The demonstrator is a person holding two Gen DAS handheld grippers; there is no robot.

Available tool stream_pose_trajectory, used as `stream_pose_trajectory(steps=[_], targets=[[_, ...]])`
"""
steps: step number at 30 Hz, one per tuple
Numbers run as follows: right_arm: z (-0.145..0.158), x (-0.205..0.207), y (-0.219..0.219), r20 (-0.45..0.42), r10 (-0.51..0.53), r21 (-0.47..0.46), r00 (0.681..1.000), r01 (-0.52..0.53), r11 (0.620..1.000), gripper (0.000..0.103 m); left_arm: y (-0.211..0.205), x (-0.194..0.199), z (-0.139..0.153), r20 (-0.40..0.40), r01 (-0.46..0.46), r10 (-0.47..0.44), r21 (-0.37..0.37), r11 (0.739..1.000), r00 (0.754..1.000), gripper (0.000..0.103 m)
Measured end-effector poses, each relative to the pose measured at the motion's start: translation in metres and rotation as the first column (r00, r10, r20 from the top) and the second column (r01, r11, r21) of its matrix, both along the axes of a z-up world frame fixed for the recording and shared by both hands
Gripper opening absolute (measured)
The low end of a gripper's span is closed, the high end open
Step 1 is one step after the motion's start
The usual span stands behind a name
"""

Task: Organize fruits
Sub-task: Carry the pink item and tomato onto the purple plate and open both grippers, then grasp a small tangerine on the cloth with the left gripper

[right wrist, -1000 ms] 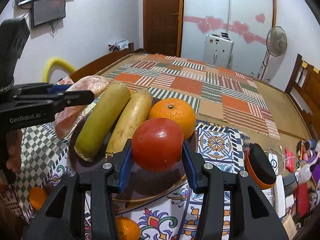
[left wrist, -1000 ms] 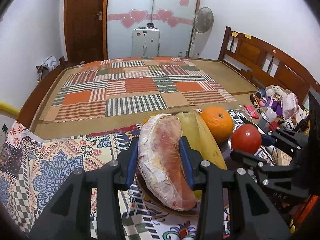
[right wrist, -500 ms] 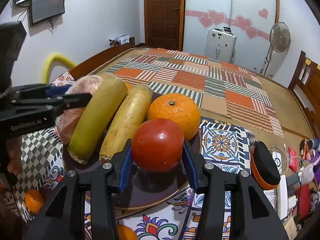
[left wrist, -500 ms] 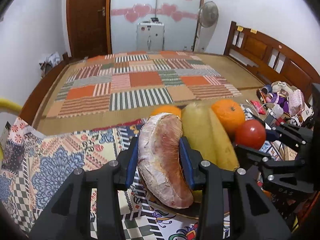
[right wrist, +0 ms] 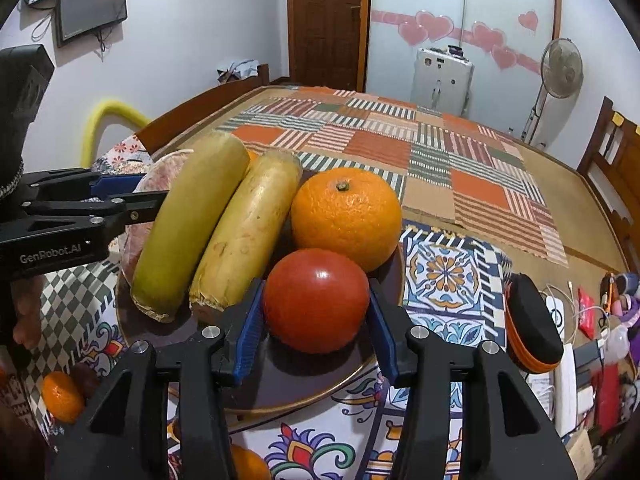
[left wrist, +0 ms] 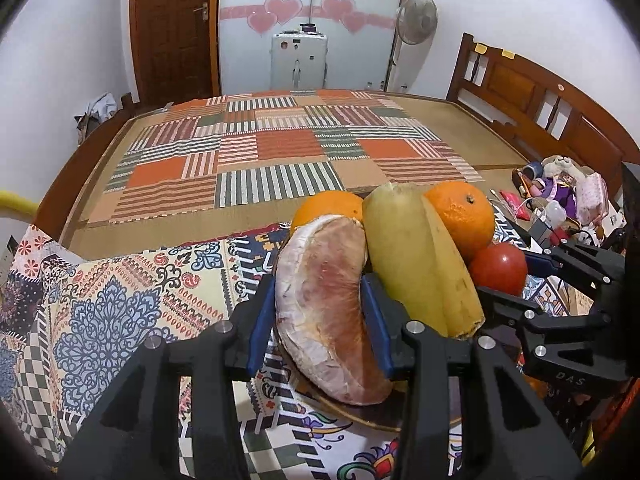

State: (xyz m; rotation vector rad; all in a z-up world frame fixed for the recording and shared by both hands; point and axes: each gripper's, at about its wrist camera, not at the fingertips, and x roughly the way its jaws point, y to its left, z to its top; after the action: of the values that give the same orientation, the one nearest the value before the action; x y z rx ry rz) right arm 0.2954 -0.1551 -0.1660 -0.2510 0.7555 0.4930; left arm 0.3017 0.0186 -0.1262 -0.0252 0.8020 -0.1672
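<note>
A dark round plate [right wrist: 320, 394] with a gold rim holds two bananas [right wrist: 224, 224], an orange [right wrist: 346, 216], a red tomato [right wrist: 316, 300] and a peeled pomelo wedge [left wrist: 328, 304]. My left gripper [left wrist: 320, 320] is shut on the pomelo wedge at the plate's left edge. My right gripper [right wrist: 316, 316] is shut on the tomato, which sits low over the plate's front. A second orange [left wrist: 328, 208] shows behind the pomelo. The left gripper [right wrist: 132, 196] also shows in the right wrist view.
The plate stands on a patterned tablecloth [left wrist: 120, 304]. Loose small oranges [right wrist: 60, 396] lie left of the plate and one [right wrist: 248, 464] in front. A black and orange case [right wrist: 532, 328] and cluttered small items [left wrist: 560, 200] lie to the right. A bed with a striped quilt [left wrist: 280, 148] is behind.
Both grippers have moved closer over the plate and lower, still holding their fruit. The tomato has come down toward the plate next to the orange.
</note>
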Motion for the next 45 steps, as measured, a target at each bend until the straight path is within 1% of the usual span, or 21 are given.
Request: stream_pose_trajectory(steps=[2, 5, 6, 11, 14, 19, 21, 23, 25, 29, 32, 40, 45], targets=[[0.003, -0.003, 0.000, 0.015, -0.001, -0.001, 1.000, 0.001, 1.000, 0.047, 0.001, -0.004, 0.002, 0.005, -0.002, 0.002, 0.003, 1.000, 1.000, 0.044], [0.011, -0.010, -0.003, 0.045, -0.004, 0.013, 0.999, 0.004, 1.000, 0.055, 0.002, -0.012, 0.007, 0.017, -0.001, 0.001, 0.011, 1.000, 1.000, 0.044], [0.016, -0.014, -0.004, 0.057, -0.006, 0.017, 0.998, 0.005, 1.000, 0.056, 0.002, -0.014, 0.009, 0.021, -0.001, 0.000, 0.015, 1.000, 1.000, 0.044], [0.035, -0.031, -0.007, 0.094, -0.015, 0.047, 0.995, 0.010, 0.999, 0.056, -0.001, -0.036, 0.027, 0.071, 0.006, -0.010, 0.049, 0.999, 0.997, 0.045], [0.046, -0.044, -0.010, 0.117, -0.019, 0.062, 0.993, 0.012, 0.998, 0.056, -0.002, -0.050, 0.039, 0.094, 0.011, -0.015, 0.044, 0.999, 0.995, 0.048], [0.062, -0.070, -0.016, 0.153, -0.028, 0.090, 0.988, 0.014, 0.996, 0.056, -0.004, -0.080, 0.060, 0.137, 0.012, -0.018, 0.048, 0.999, 0.990, 0.049], [0.066, -0.082, -0.020, 0.165, -0.032, 0.095, 0.986, 0.017, 0.995, 0.056, -0.004, -0.091, 0.066, 0.146, 0.011, -0.017, 0.042, 0.999, 0.989, 0.049], [0.068, -0.091, -0.022, 0.178, -0.038, 0.096, 0.983, 0.021, 0.995, 0.056, -0.004, -0.106, 0.072, 0.153, 0.011, -0.016, 0.037, 0.999, 0.988, 0.053], [0.069, -0.102, -0.026, 0.180, -0.040, 0.105, 0.983, 0.021, 0.994, 0.056, -0.005, -0.116, 0.074, 0.158, 0.009, -0.014, 0.037, 0.999, 0.987, 0.054], [0.068, -0.119, -0.033, 0.172, -0.047, 0.118, 0.984, 0.027, 0.993, 0.056, -0.009, -0.135, 0.070, 0.143, 0.008, -0.014, 0.038, 0.999, 0.990, 0.056], [0.061, -0.129, -0.038, 0.157, -0.052, 0.121, 0.986, 0.033, 0.992, 0.056, -0.010, -0.145, 0.061, 0.116, 0.009, -0.012, 0.030, 1.000, 0.993, 0.056], [0.034, -0.142, -0.048, 0.105, -0.070, 0.088, 0.992, 0.060, 0.994, 0.056, -0.017, -0.162, 0.020, 0.011, 0.010, -0.010, 0.001, 1.000, 1.000, 0.056], [0.015, -0.142, -0.051, 0.061, -0.075, 0.082, 0.995, 0.070, 0.994, 0.056, -0.024, -0.166, 0.000, -0.029, 0.027, -0.027, 0.005, 1.000, 0.999, 0.056]])
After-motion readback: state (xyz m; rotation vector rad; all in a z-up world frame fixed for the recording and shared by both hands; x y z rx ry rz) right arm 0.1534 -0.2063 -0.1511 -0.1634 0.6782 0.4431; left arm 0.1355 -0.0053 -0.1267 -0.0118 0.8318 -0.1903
